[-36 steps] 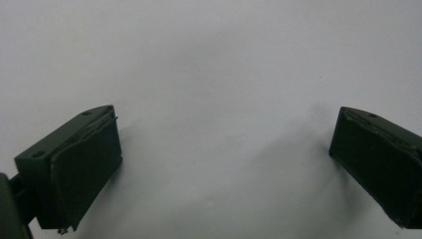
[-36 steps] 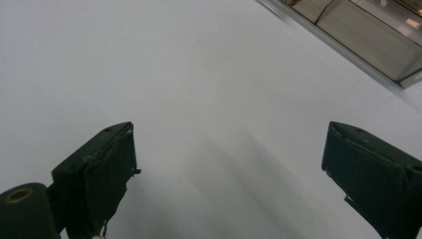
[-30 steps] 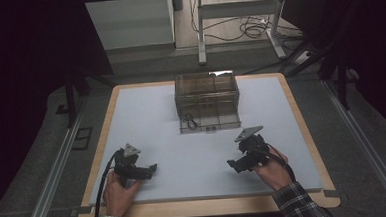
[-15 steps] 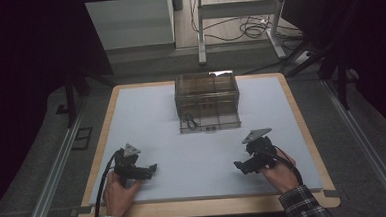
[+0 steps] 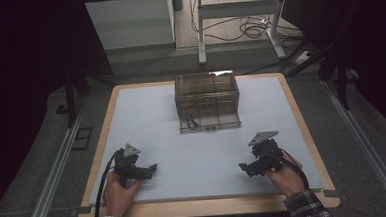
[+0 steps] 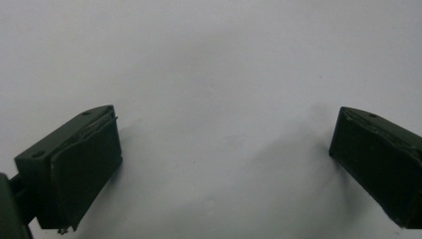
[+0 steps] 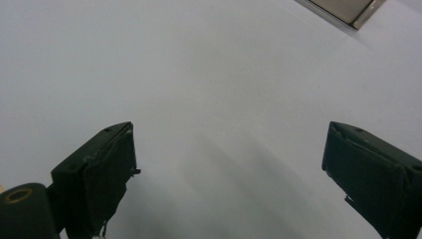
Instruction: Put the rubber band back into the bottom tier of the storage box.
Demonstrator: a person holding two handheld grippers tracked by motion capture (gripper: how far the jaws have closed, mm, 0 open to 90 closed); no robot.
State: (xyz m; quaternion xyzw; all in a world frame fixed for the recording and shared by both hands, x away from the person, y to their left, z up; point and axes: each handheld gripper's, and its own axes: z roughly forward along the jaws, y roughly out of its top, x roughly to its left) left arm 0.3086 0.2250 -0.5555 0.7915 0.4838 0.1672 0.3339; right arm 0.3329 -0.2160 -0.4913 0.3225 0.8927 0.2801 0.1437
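In the high view, the left claw (image 5: pixel 151 167) sits in the lower left of the frame, held by a hand (image 5: pixel 116 191) that comes in from the bottom edge, and its tips point toward the middle of the frame. The right claw (image 5: pixel 244 168) sits in the lower right, held by the other hand (image 5: pixel 284 176) above a plaid sleeve (image 5: pixel 306 210), and its tips also point inward. Both rest low over the pale surface (image 5: pixel 203 153), well apart from each other. Above the middle of the frame, near the far edge of the surface, stands a clear box (image 5: pixel 207 95) with inner compartments; a drawer or tray (image 5: pixel 210 122) juts out at its near side, with a small dark looped item (image 5: pixel 190 120) in its left part. The box is well apart from both claws. Beyond the surface, cables (image 5: pixel 249 28) lie on the floor at the upper middle.

In the left gripper view, the left claw (image 6: pixel 224 164) is spread wide, one black jaw at the lower left and the other at the lower right, with bare pale surface (image 6: pixel 219 74) between them.

In the right gripper view, the right claw (image 7: pixel 229 174) is likewise spread wide and holds nothing. A corner of the box (image 7: pixel 351 9) shows at the upper right of the frame.
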